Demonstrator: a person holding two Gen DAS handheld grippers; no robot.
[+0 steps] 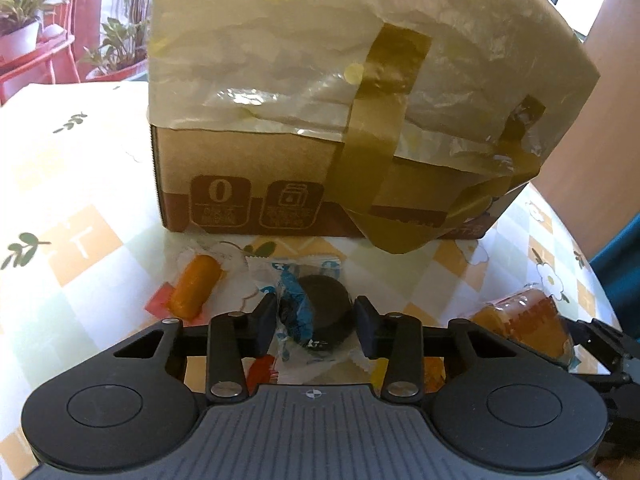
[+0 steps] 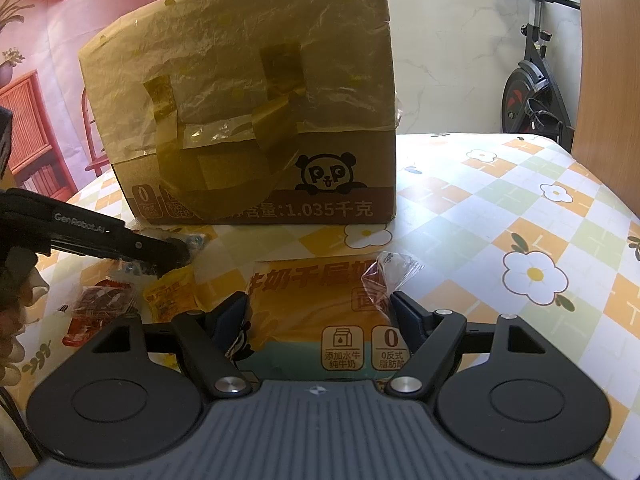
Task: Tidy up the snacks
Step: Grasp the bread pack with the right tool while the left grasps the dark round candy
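Note:
A taped cardboard box (image 1: 320,120) stands on the table, also in the right wrist view (image 2: 256,120). My left gripper (image 1: 316,320) straddles a dark round cookie in a clear blue-printed wrapper (image 1: 324,316), its fingers right beside it, touching or nearly so. An orange wrapped snack (image 1: 196,286) lies to its left. My right gripper (image 2: 318,312) is around a large yellow bread packet (image 2: 316,300) lying in front of the box, the fingers at its sides. That packet shows at the right in the left wrist view (image 1: 520,320). The left gripper appears at the left in the right wrist view (image 2: 168,252).
A red packet (image 2: 100,312) and a small yellow packet (image 2: 172,296) lie at the left on the floral checked tablecloth (image 2: 520,240). Potted plants on a red stand (image 1: 36,40) are beyond the table. An exercise bike (image 2: 532,80) stands at the back right.

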